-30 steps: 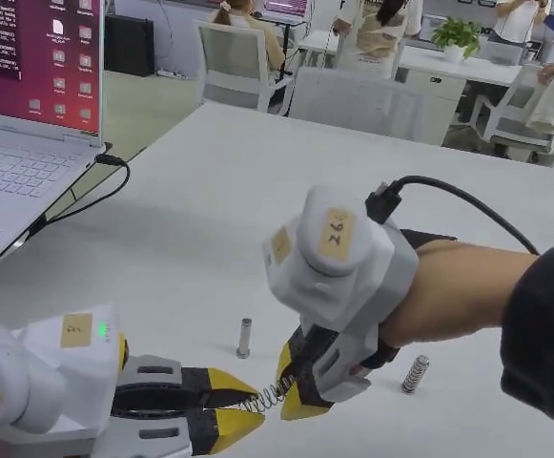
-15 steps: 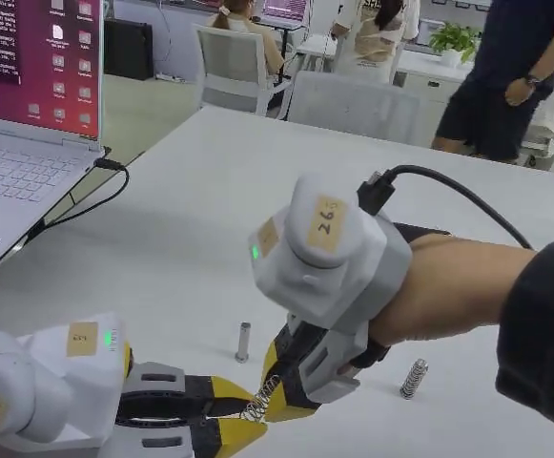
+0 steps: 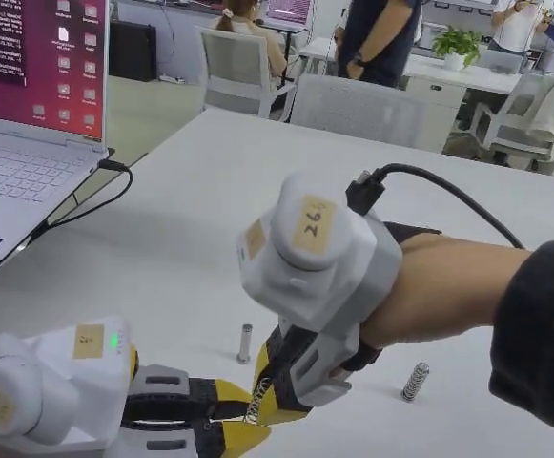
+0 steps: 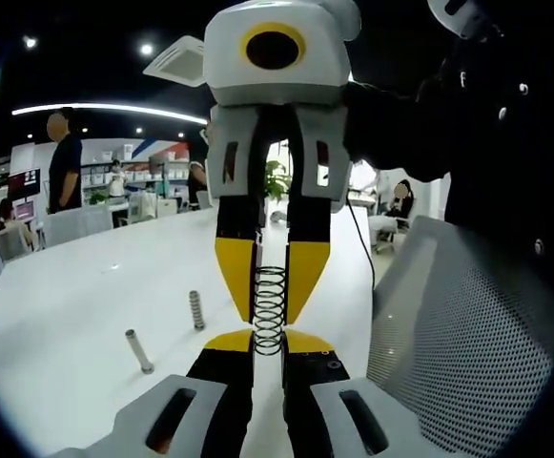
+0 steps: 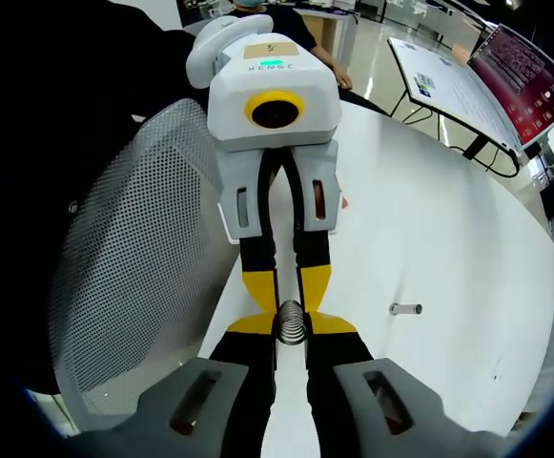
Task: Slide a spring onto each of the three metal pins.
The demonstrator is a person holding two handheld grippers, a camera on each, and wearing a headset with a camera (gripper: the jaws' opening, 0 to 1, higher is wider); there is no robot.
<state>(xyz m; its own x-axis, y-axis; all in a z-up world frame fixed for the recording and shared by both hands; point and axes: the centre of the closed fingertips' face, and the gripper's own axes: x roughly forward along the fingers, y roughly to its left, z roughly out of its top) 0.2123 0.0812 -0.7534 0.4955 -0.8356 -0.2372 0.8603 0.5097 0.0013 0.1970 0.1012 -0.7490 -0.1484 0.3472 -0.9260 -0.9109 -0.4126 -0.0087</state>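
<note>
Lower centre of head view: two grippers meet tip to tip, left gripper (image 3: 242,416) and right gripper (image 3: 273,405) both clamped on one spring (image 3: 255,401). Lower right, second spring (image 3: 415,381) lies loose on table. One metal pin (image 3: 245,342) stands upright just behind jaws. White table (image 3: 210,191); one laptop (image 3: 29,114) upper left; office chairs (image 3: 238,62) and people behind.

The left hand-held gripper (image 4: 268,342) and the right hand-held gripper (image 5: 291,339) have white bodies and black jaws tipped in yellow. The spring (image 4: 269,301) and pin (image 3: 245,342) are silver-grey. The tabletop (image 3: 210,210) is plain white. The laptop (image 3: 38,48) screen is magenta.
</note>
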